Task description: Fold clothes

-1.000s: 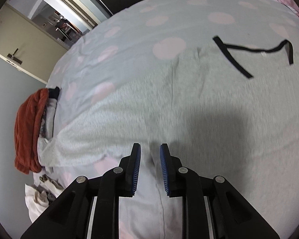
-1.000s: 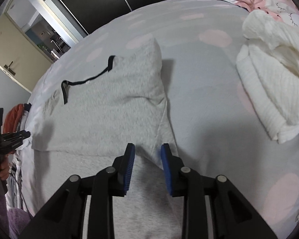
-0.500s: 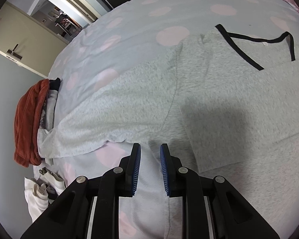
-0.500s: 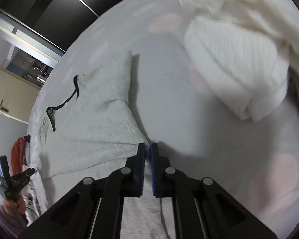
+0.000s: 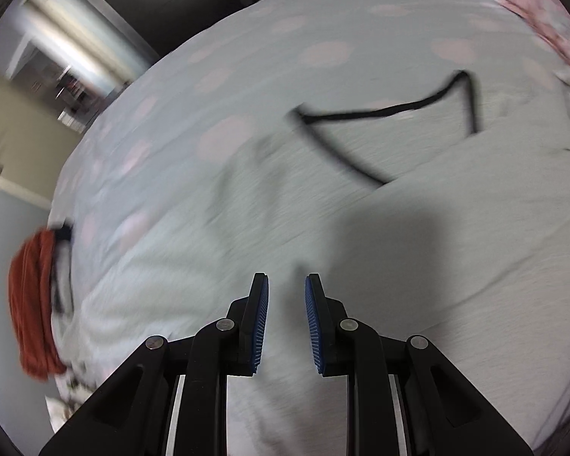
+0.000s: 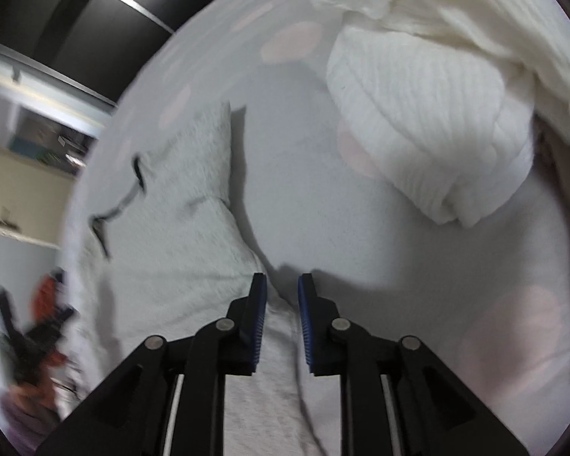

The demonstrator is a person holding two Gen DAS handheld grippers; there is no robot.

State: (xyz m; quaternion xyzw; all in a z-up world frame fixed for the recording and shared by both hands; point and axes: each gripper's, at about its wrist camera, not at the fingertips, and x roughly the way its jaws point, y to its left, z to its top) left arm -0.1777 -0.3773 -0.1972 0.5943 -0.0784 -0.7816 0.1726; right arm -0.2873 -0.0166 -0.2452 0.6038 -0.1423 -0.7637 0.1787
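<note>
A light grey T-shirt (image 5: 418, 235) with a black neckline (image 5: 380, 112) lies spread on the bed, its right side folded over the body. My left gripper (image 5: 287, 285) hovers over the shirt's left part, its blue pads apart with only fabric showing below the gap; this view is motion-blurred. In the right wrist view the same shirt (image 6: 178, 209) lies to the left. My right gripper (image 6: 281, 285) is at its folded right edge and its jaws are opening. A ridge of grey cloth sits between the pads, which do not press on it.
A grey bedspread with pink dots (image 5: 323, 19) covers the bed. A bundled white knit garment (image 6: 429, 114) lies right of the shirt. A red garment on a pile (image 5: 30, 296) sits at the bed's left edge. A pink item (image 5: 532, 11) lies far right.
The right gripper closed on the shirt's right edge half a second ago and now stands apart again. The left gripper has swept across the shirt toward the neckline, and its jaws kept their gap.
</note>
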